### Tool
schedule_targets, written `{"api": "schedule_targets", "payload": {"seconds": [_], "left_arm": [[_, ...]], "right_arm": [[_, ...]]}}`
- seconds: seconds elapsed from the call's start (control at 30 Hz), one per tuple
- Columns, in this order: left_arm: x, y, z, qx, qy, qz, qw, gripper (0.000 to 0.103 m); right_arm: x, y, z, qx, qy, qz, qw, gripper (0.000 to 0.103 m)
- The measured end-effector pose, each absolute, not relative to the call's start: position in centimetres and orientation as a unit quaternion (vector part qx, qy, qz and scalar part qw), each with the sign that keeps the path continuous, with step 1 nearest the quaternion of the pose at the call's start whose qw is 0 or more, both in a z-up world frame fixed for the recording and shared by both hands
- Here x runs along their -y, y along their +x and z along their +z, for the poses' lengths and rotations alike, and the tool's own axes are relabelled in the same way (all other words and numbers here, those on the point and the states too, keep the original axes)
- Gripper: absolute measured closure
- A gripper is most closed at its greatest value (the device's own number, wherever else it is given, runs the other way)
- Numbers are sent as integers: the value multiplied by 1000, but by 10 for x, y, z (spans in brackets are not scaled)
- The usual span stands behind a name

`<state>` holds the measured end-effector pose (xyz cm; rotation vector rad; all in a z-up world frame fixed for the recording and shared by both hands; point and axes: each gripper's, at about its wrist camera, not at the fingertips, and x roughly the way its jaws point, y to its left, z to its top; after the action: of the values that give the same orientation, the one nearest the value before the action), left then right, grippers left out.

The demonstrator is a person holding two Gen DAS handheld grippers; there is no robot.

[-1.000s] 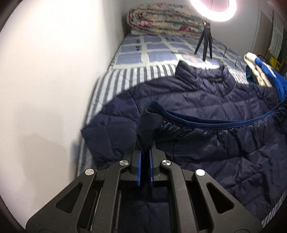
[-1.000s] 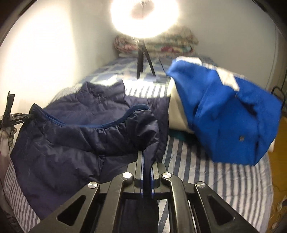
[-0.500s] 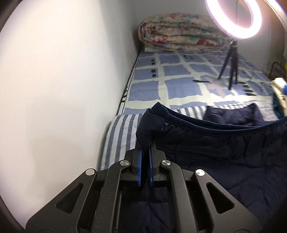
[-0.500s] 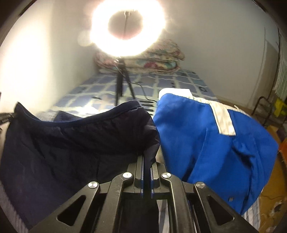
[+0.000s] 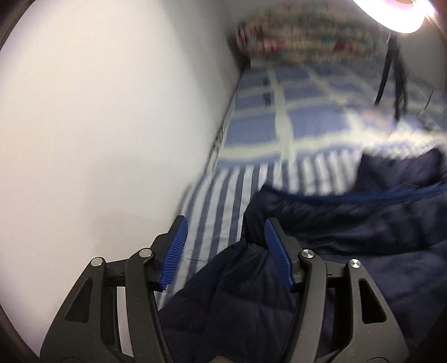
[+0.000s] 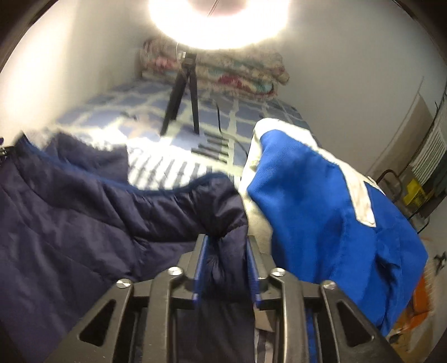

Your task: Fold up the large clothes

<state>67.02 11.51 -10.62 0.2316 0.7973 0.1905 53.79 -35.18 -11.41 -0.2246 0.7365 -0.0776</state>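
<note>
Bed: striped blue-and-white sheet [image 5: 223, 201] is lying near the grippers, giving way to a blue checked cover [image 6: 245, 114] farther back; together they are bearing everything below.
Jacket: one navy quilted puffer jacket [image 5: 363, 223] is lying spread on the striped sheet, its stitched panels puffy and slightly glossy, a brighter blue trim running along its raised edge.
Left gripper [image 5: 225, 243]: its jaws are opening, the ribbed blue pads [image 5: 174, 251] standing well apart; a fold of the jacket is sitting between them, against the right pad only, so the cloth is released.
Right gripper [image 6: 225, 251]: its jaws are opening too, though narrower; a bunched corner of the jacket is filling the gap, and the pads [image 6: 201, 259] seem to be still touching it on both sides, though blur is making that hard to judge.
Second garment: one bright blue garment [image 6: 321, 217] with white panels is lying heaped just right of the jacket, smooth woven cloth, touching the jacket's corner.
Quilt: one floral quilt [image 6: 237, 72], folded into a thick roll, is resting at the far end against the wall.
Lamp: one ring light [image 6: 218, 22] is glowing on a black tripod [image 6: 184, 97] that is standing on the checked cover.
Wall: plain white wall [image 5: 111, 125] is running along the bed's left side.
</note>
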Motion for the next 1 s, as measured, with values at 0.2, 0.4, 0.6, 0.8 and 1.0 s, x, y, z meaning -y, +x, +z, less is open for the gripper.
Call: {"api": "schedule_targets", "payload": {"seconds": [0.2, 0.4, 0.6, 0.8, 1.0], "left_arm": [[-49, 582, -68, -375, 94, -87, 918, 43], [20, 566, -102, -398, 116, -145, 898, 43], [54, 596, -177, -450, 175, -119, 867, 41], [39, 579, -147, -429, 145, -108, 885, 40], [24, 486, -116, -415, 90, -152, 892, 40]], "right_arm": [[379, 451, -91, -355, 14, 32, 934, 67], [397, 345, -125, -374, 72, 25, 924, 39], [411, 322, -181, -430, 145, 30, 890, 29], [404, 334, -209, -446, 241, 89, 857, 25], [405, 343, -227, -439, 308, 84, 840, 26]]}}
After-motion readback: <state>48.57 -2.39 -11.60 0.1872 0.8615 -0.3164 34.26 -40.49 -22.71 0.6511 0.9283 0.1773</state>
